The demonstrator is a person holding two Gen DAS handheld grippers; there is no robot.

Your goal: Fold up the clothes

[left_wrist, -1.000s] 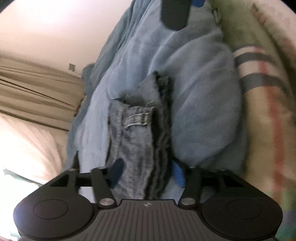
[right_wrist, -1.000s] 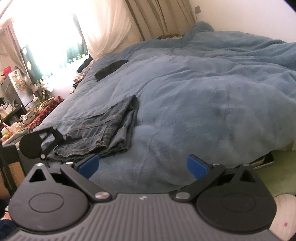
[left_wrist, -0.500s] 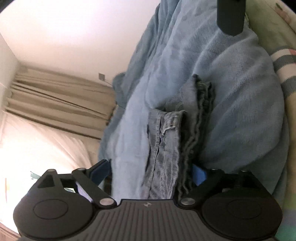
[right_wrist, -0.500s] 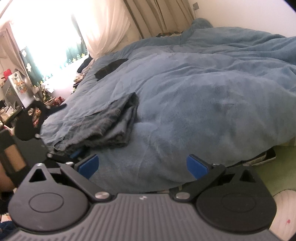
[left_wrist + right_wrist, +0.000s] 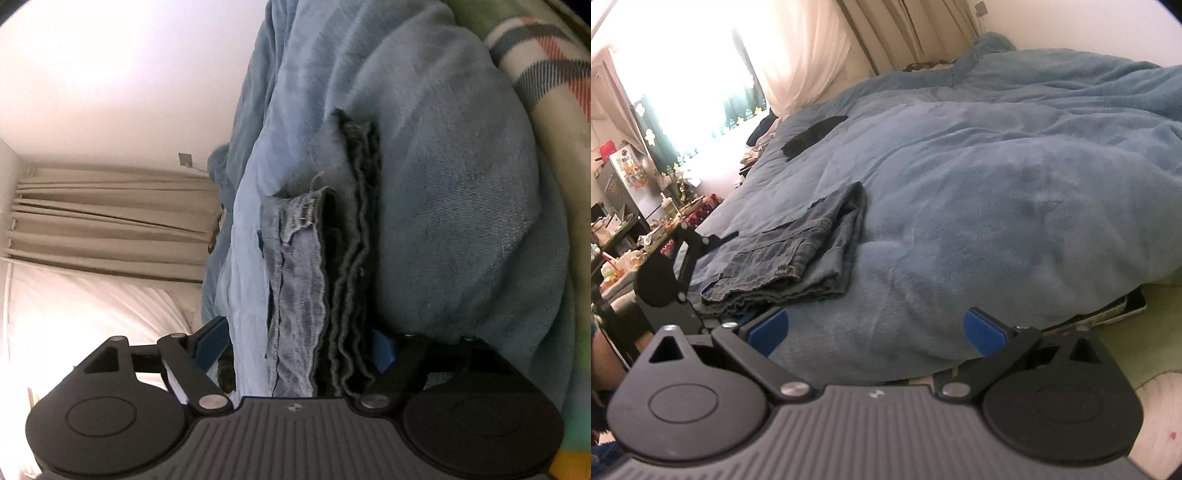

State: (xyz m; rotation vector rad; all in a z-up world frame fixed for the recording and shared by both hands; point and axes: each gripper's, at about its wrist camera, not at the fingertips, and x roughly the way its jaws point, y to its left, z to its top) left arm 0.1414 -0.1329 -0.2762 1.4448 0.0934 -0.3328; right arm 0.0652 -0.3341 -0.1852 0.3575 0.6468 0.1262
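At the near edge of the bed, on its blue blanket, the folded jeans lie as a layered stack, and our left claw straddles that stack end-on. Its jaws are closing, with the denim and a fold of the blanket between them; we cannot tell whether the pads press yet. Our right claw hangs wide and empty in front of the bed's edge, apart from the jeans.

Our worry is the blanket: if the left claw pinches it together with the denim, any lift or slide would, we judge, drag the bedding and skew the fold. The layers are also loose and wavy at their edges, so a bite on only some of them could let the rest peel open. Being close to the edge, the stack could slip off toward the floor.

We can read no brand, label or writing anywhere; the clutter by the window is too small to make out.
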